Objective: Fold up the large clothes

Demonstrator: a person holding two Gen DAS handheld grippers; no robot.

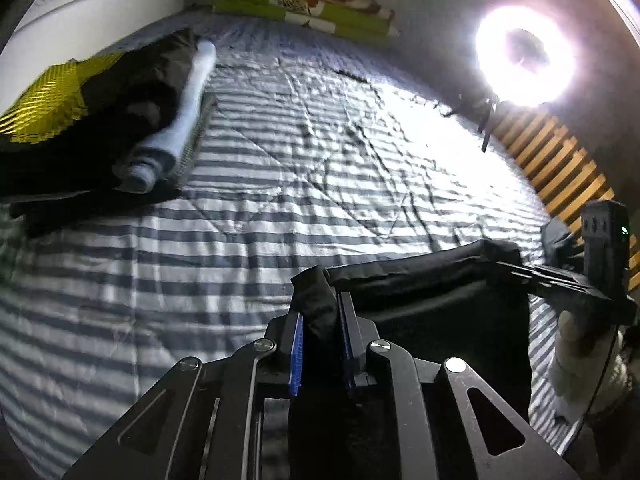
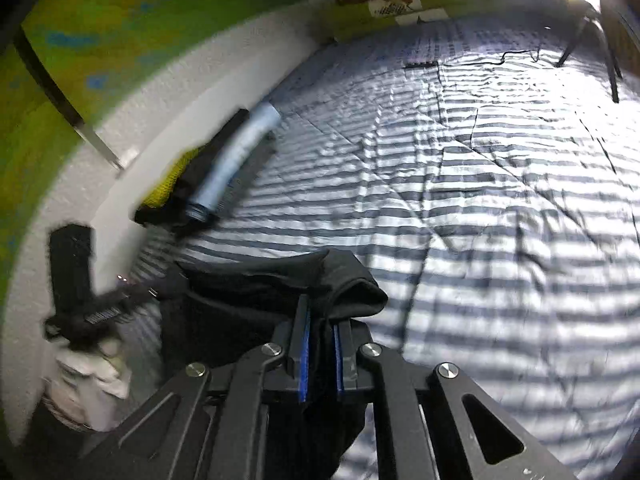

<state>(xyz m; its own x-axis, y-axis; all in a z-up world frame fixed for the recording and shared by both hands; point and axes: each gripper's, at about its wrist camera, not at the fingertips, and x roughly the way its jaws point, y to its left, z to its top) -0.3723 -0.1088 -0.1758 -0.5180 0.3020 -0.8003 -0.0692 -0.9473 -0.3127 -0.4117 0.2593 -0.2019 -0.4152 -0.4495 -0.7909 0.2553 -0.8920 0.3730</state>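
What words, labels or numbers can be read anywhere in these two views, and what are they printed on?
None can be read.
Green and white package at the far end of the striped bed cover: dark print on a white patch, too small and blurred to read.
Same package in the right wrist view: print also blurred.
Left gripper body as seen from the right wrist: a pale ribbed strip, no legible characters.
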